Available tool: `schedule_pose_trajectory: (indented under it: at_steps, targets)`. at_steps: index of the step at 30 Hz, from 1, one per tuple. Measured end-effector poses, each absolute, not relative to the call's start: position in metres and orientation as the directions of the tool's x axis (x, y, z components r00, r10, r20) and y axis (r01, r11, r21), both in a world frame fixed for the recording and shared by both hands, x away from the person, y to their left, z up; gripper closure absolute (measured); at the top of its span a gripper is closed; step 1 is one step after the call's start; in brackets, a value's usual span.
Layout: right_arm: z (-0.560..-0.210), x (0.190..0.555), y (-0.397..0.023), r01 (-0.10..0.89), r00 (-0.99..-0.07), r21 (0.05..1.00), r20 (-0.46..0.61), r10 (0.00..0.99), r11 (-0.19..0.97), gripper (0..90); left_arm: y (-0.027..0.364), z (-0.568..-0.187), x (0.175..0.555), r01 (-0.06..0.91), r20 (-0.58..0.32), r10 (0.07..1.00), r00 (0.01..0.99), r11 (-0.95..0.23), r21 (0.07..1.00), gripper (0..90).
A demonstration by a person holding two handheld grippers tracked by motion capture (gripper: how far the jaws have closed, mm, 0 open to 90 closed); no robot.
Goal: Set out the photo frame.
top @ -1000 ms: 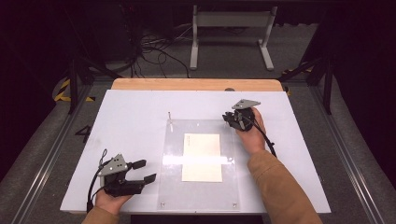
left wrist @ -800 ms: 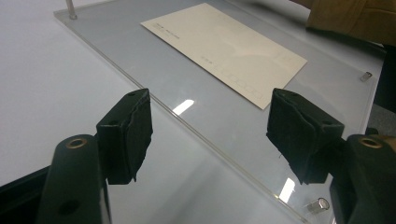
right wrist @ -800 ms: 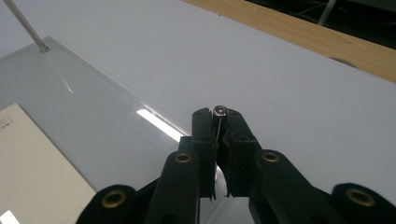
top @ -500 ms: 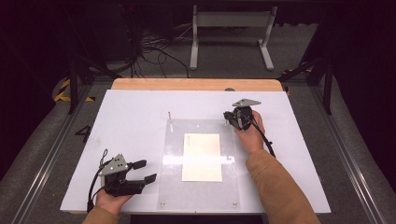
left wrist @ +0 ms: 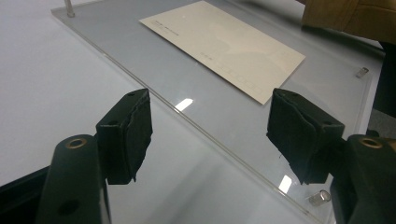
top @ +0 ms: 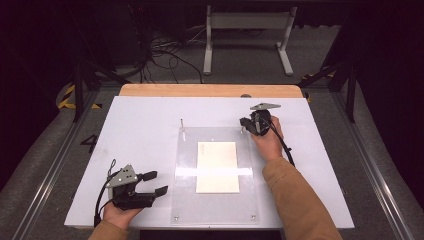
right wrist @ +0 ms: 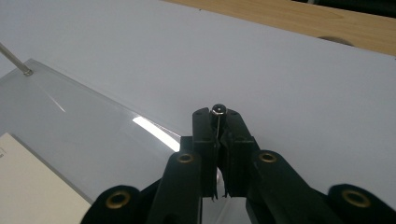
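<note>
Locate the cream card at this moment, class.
In the high view the cream card lies flat in the middle of the clear acrylic plate on the white table, between the left gripper and right gripper.

White rectangular tabletop (top: pixel 150 120), matte, lit evenly from above. Light wooden board edge (top: pixel 210 90) along the far side of the table. Grey speckled carpet floor (top: pixel 240 75) beyond and to both sides. White metal H-shaped stand (top: pixel 247 30) on the floor, far centre. Tangle of black cables (top: pixel 165 52) on the floor, far left. Yellow-and-black striped floor tape (top: pixel 67 97), far left. Grey metal rail (top: pixel 50 170) along the left floor edge. Surrounding room dark.
</note>
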State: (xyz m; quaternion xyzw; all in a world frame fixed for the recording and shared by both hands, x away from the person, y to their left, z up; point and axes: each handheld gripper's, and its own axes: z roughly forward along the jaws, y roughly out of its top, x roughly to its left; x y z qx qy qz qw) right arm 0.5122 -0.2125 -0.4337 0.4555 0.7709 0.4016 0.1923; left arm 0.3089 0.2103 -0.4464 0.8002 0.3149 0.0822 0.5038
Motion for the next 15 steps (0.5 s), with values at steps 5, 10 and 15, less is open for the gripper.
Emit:
schedule_pose_trajectory:
  at_steps: [5, 10, 15]
  targets:
    - [-0.433, 0.517, -0.214, 0.571, -0.508, 0.783, 0.1, 0.856, 0.248, 85.6, 0.213, -0.448, 0.311, 0.431, -0.191, 0.601, 0.776, -0.284, 0.856, 30.6]
    - [-0.432, 0.524, -0.216, 0.596, -0.505, 0.771, 0.142, 0.851, 0.224, 85.6, 0.217, -0.447, 0.313, 0.425, -0.182, 0.616, 0.766, -0.275, 0.862, 26.0]
    - [-0.431, 0.527, -0.217, 0.61, -0.502, 0.762, 0.161, 0.85, 0.216, 85.6, 0.22, -0.446, 0.311, 0.386, -0.139, 0.622, 0.771, -0.283, 0.878, 21.6]
